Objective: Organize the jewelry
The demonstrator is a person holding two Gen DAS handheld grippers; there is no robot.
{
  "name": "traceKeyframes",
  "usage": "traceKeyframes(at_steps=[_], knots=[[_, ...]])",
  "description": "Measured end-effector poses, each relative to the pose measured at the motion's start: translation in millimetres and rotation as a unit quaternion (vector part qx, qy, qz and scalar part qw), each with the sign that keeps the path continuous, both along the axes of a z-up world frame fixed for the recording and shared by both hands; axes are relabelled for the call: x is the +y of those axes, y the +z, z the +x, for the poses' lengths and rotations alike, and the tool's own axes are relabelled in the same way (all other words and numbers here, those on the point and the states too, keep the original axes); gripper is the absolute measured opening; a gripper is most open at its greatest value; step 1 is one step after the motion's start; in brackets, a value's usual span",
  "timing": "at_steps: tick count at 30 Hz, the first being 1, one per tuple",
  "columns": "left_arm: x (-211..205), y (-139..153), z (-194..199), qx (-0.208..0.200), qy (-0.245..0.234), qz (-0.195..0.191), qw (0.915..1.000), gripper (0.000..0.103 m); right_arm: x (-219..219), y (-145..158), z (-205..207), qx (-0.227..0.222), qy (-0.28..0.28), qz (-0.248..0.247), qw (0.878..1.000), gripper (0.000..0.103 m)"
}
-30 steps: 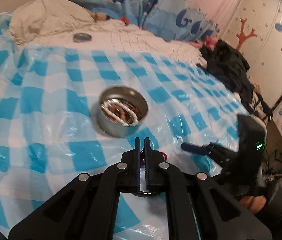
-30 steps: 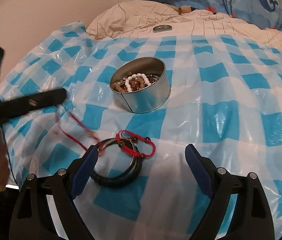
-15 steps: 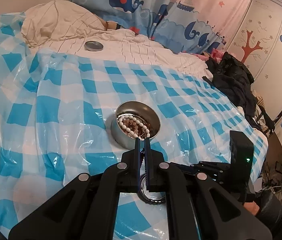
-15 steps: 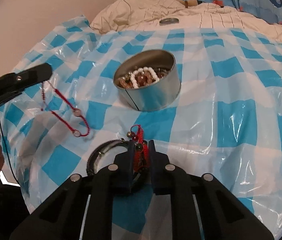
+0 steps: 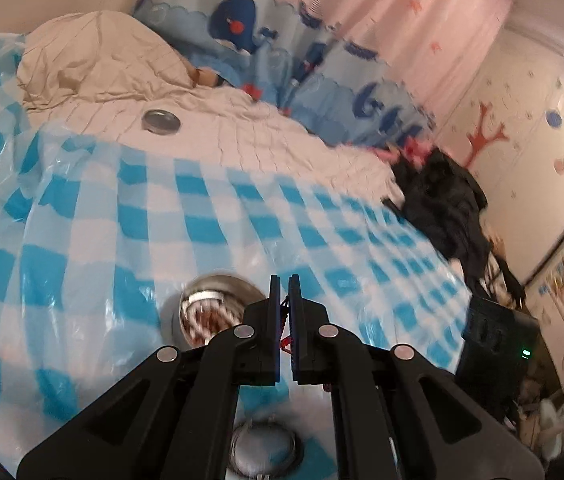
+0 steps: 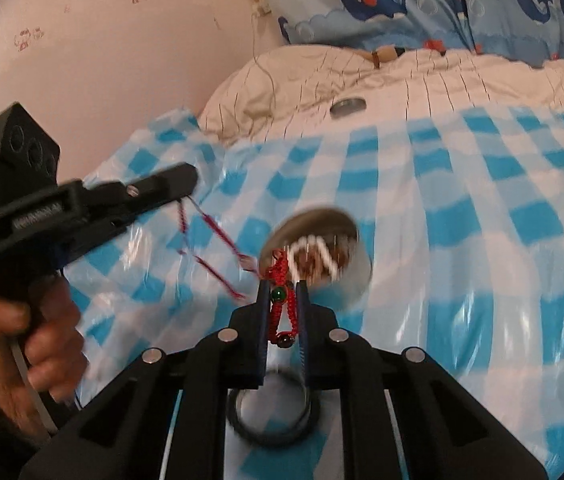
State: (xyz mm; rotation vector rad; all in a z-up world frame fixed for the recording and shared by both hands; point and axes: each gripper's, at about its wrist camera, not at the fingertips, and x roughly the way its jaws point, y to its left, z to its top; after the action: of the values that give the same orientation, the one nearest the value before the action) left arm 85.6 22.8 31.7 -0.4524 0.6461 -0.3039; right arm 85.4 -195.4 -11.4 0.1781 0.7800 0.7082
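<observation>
Right claw (image 6: 283,296) pinches a red beaded bracelet (image 6: 281,295); left claw (image 5: 284,296) pinches red cord (image 5: 284,322).

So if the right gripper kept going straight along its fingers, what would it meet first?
Probably the open round tin, just beyond the right gripper, which is shut on a red braided bracelet. Motion blur leaves depth unclear, so it might pass over the rim.

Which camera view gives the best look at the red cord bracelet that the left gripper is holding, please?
The right wrist view: the red cord bracelet hangs in full, though blurred, from the left gripper, with its beads showing. The left wrist view shows only a sliver of cord pinched between the closed fingers.
</observation>
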Motion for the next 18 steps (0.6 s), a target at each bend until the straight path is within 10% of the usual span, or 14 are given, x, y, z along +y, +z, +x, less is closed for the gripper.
traceKeyframes(at_steps=[3,5,6,15,18], knots=[[6,-21,18,0.032,0.044,-0.001,0.9985,0.019,17,-1,27,-0.003,0.000,-0.009,1.000,0.022],[13,-35,23,0.065,0.072,-0.005,0.9953,0.048,29,-12,43,0.003,0.001,-0.041,0.999,0.062],[16,-37,22,0.071,0.082,-0.004,0.9941,0.050,32,-16,47,0.004,-0.007,-0.059,0.998,0.065],[27,-41,-4,0.102,0.085,0.053,0.9897,0.068,-8,-32,-19,0.034,0.023,-0.079,0.996,0.064],[29,-47,-12,0.117,0.083,0.061,0.9878,0.068,-10,-52,-35,0.061,0.028,-0.089,0.994,0.041]])
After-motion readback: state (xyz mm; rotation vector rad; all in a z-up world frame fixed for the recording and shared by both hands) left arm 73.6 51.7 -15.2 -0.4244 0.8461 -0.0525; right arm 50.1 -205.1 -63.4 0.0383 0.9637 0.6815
